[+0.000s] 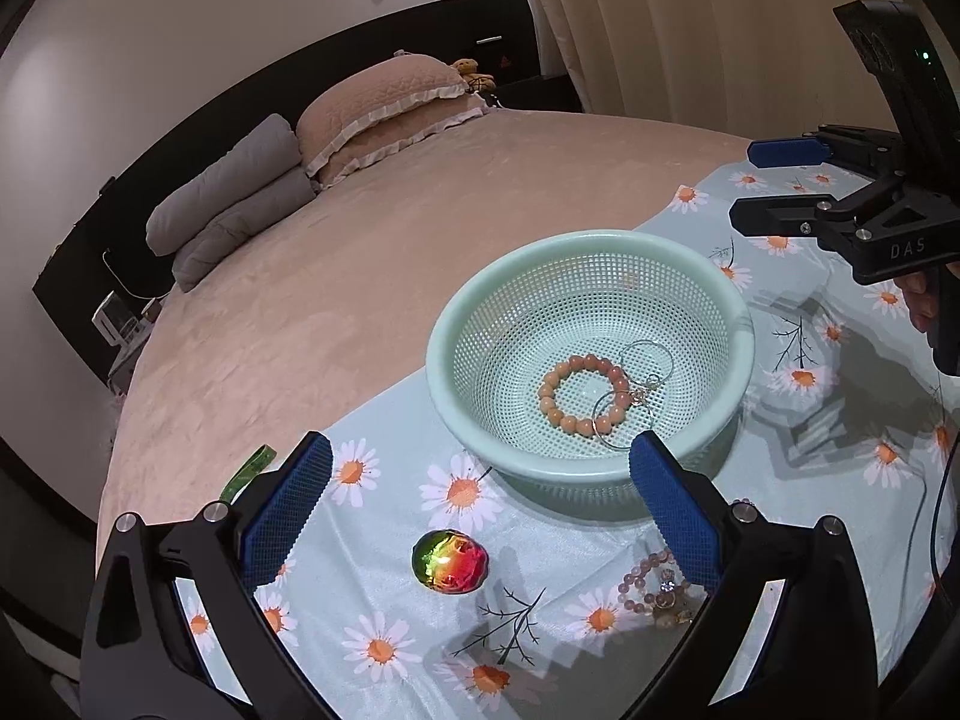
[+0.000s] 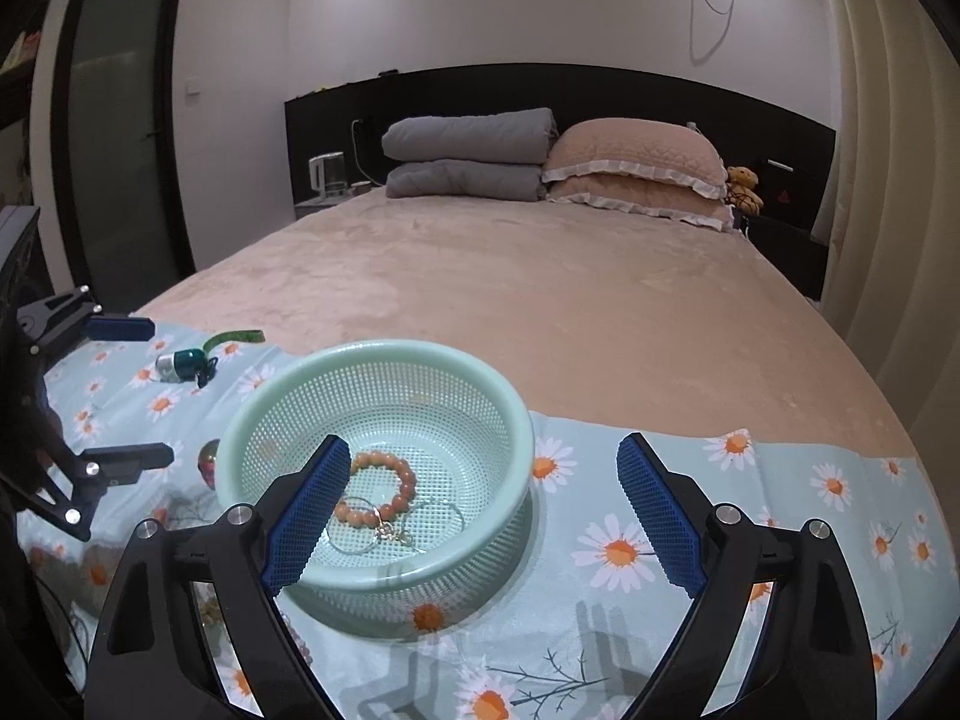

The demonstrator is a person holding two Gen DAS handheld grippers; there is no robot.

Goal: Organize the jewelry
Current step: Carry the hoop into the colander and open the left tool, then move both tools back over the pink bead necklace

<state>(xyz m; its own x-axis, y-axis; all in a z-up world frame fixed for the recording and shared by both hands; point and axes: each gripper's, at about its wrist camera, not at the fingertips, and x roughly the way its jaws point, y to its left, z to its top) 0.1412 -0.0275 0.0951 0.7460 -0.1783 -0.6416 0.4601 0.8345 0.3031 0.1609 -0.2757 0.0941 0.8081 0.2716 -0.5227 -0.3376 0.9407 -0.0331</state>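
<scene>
Mint basket [image 1: 474,294] at frame centre already holds bead bracelet [image 1: 581,394] and hoops [image 1: 624,417]. Rainbow gem [image 1: 450,560] and pink bracelet [image 1: 651,585] remain lower frame. Left gripper [image 1: 480,504] and right gripper [image 2: 483,507] both spread, empty; judgement: lower left straight over gem, pinch its sides.

A pale green mesh basket [image 1: 591,354] sits on the daisy-print cloth [image 1: 384,630], holding an orange bead bracelet [image 1: 582,385] and thin wire hoop earrings [image 1: 636,384]. The left gripper [image 1: 480,507] hangs spread wide at 6 o'clock, empty. Between its fingers lies an iridescent gem [image 1: 450,560]; a pink bead bracelet [image 1: 657,591] lies at 5 o'clock. The right gripper [image 1: 762,186], parted, hovers at 2 o'clock.
</scene>
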